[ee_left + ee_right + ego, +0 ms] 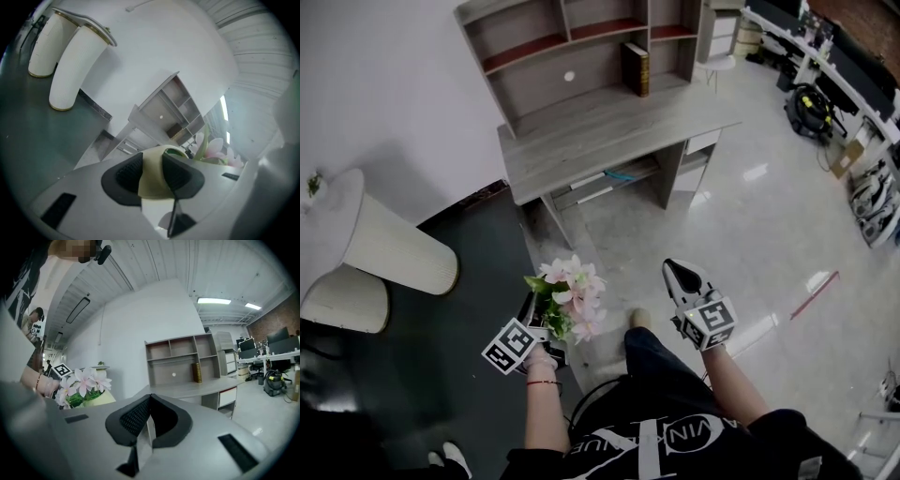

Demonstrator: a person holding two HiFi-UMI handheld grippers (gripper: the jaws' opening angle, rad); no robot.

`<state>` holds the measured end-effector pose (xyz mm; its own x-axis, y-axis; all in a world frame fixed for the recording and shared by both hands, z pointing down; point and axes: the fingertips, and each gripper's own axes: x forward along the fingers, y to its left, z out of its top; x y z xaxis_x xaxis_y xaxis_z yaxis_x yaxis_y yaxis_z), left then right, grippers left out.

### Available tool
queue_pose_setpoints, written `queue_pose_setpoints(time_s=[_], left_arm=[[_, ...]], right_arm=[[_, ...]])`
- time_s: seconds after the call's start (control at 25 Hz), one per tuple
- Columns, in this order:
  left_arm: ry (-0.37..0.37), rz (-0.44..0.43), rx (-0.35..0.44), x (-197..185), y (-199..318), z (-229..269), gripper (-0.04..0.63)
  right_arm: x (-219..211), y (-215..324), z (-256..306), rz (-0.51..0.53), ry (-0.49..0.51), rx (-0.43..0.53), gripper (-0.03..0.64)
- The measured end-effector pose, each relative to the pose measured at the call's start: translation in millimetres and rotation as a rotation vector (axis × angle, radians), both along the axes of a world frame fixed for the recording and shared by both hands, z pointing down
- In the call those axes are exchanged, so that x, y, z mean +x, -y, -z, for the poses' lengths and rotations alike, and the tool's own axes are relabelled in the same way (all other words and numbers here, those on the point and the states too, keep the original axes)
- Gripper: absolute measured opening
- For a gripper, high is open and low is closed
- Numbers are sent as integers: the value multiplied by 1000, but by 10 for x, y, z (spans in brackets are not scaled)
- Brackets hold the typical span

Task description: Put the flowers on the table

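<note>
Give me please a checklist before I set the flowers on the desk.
1. Left gripper jaws pressed on the pot: ok.
2. Flowers upright: ok.
3. Right gripper shut, nothing between its jaws: ok.
4. Bare space on the desk: ok.
5. Book at the back, out of the way: ok.
6. Grip firm enough: cannot tell.

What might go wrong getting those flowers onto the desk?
The left hand-held gripper alone pinches the cream pot; the right hand-held gripper is shut and empty, so the pot might slip or tip. Set too far back on the desk, the flowers could hit the shelves.
</note>
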<state>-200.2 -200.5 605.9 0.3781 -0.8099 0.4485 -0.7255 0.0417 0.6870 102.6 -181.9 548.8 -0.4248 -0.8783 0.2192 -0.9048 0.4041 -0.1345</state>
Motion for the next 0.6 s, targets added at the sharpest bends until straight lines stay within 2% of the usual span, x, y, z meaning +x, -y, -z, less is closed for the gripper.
queue_pose_setpoints(time_s=[0.2, 0.6], left_arm=[[-9, 18, 2, 51, -162, 58, 129], [-15, 40, 5, 72, -173, 209, 129]], right_arm=[[5, -79, 41, 30, 0, -3, 9], [-38, -83, 199, 74, -18, -5, 9]])
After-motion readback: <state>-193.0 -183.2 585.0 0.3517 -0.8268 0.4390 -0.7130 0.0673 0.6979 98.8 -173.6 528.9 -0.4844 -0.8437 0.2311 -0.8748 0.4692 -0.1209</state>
